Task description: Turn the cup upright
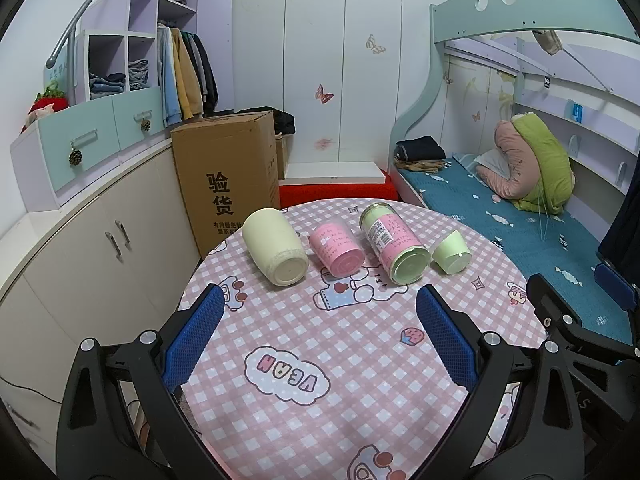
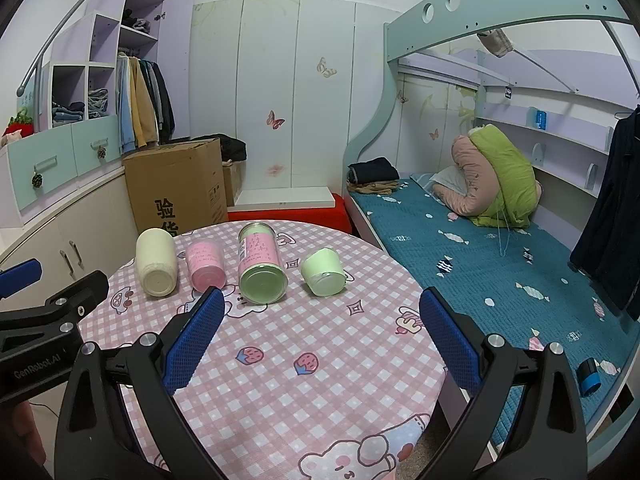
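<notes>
- A home bedroom, probably a child's, going by the decor.
- A bunk bed [image 2: 460, 236] with a pale teal frame and a blue candy-print cover runs along the right wall, a rolled quilt [image 2: 496, 180] and folded clothes [image 2: 372, 176] lying on it.
- An open wardrobe [image 1: 188, 76] shows hanging jackets, beside lilac shelf cubbies [image 1: 120, 64] stuffed with folded jeans.
- Butterfly stickers [image 1: 324, 94] dot the white wall panels.
- A cardboard box [image 1: 228, 176] stands on the floor.
- A round table [image 2: 280, 380] wears a pink checked cartoon cloth.
</notes>
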`<state>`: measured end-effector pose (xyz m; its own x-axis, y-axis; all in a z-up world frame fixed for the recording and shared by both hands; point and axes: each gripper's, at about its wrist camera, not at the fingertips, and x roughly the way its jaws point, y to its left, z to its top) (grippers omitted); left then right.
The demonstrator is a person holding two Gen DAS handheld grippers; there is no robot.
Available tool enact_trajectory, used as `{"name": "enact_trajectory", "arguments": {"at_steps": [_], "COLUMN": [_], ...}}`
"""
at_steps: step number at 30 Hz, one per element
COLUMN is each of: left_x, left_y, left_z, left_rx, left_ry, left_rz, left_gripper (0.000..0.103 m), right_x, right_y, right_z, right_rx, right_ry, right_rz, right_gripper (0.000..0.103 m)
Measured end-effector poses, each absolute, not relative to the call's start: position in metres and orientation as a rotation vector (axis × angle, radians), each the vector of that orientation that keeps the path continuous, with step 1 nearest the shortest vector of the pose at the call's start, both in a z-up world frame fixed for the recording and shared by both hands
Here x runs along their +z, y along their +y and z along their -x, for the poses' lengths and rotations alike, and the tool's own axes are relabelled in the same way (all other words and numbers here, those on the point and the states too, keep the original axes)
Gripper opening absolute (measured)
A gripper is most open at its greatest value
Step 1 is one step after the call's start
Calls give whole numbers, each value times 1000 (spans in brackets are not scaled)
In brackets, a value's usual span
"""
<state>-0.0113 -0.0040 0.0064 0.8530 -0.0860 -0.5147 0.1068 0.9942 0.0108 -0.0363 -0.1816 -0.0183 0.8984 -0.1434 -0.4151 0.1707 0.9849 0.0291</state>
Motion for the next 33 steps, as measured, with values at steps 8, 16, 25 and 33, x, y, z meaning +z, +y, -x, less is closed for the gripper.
{"name": "enact_trajectory", "arguments": {"at_steps": [8,16,25,33], "left_x": [3,-2,-10,-12], "left_y": [-4,1,-7,-40], "left_z": [6,-19,-89,-159], "left_rx": [-111,-140,-189,-219], "left_ry": [561,617,717,769], "left_rz": [-28,19,88,89], "left_gripper": [96,97,97,96], "right_x": [-21,-27,-30,-32], "right_y": [-182,-186,-217,-260], "right_z": [32,12,-32,-87], "right_rx": [-158,-135,-176,-210], "right_ry": [435,462,458,451], "right_rz": [-67,-55,-71,-76], "right_gripper": [94,94,94,94]}}
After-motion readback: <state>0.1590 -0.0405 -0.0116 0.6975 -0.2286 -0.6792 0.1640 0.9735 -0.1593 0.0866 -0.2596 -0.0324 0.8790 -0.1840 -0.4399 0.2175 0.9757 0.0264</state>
